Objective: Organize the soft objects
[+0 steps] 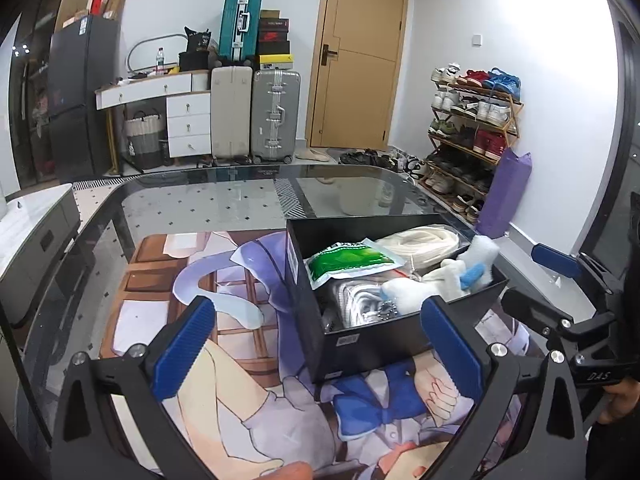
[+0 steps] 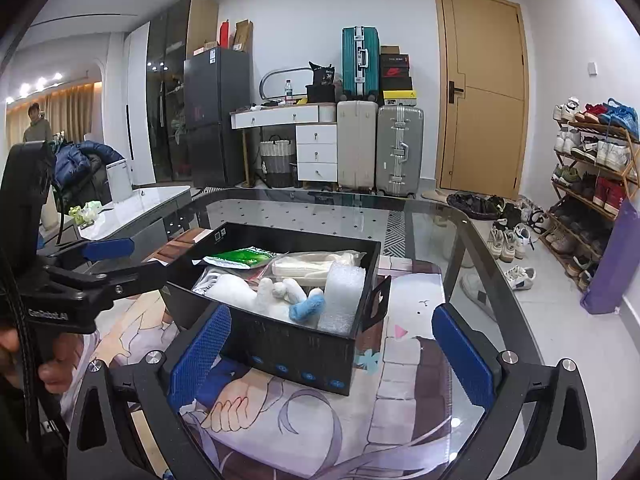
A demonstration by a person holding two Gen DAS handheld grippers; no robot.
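A black box [image 1: 380, 344] [image 2: 296, 352] stands on a printed mat on the glass table. Inside it lie a green packet [image 1: 352, 260] [image 2: 240, 258], a white bundle of cord [image 1: 420, 240] [image 2: 316, 264], a white plush toy with a blue part [image 1: 436, 284] [image 2: 288, 296] and a piece of white foam wrap [image 2: 344, 292]. My left gripper [image 1: 320, 344] stands open in front of the box's near-left corner, holding nothing. My right gripper [image 2: 332, 352] is open too, its blue pads either side of the box's near wall without touching it. Each gripper shows at the edge of the other's view.
The printed mat [image 1: 224, 360] [image 2: 408, 360] covers the near part of the glass table [image 1: 208, 204] [image 2: 320, 208]. Beyond are suitcases [image 1: 276, 116], a white desk [image 1: 160, 92], a door [image 2: 484, 92] and a shoe rack [image 2: 592, 184] at right. A person [image 2: 38, 122] stands far left.
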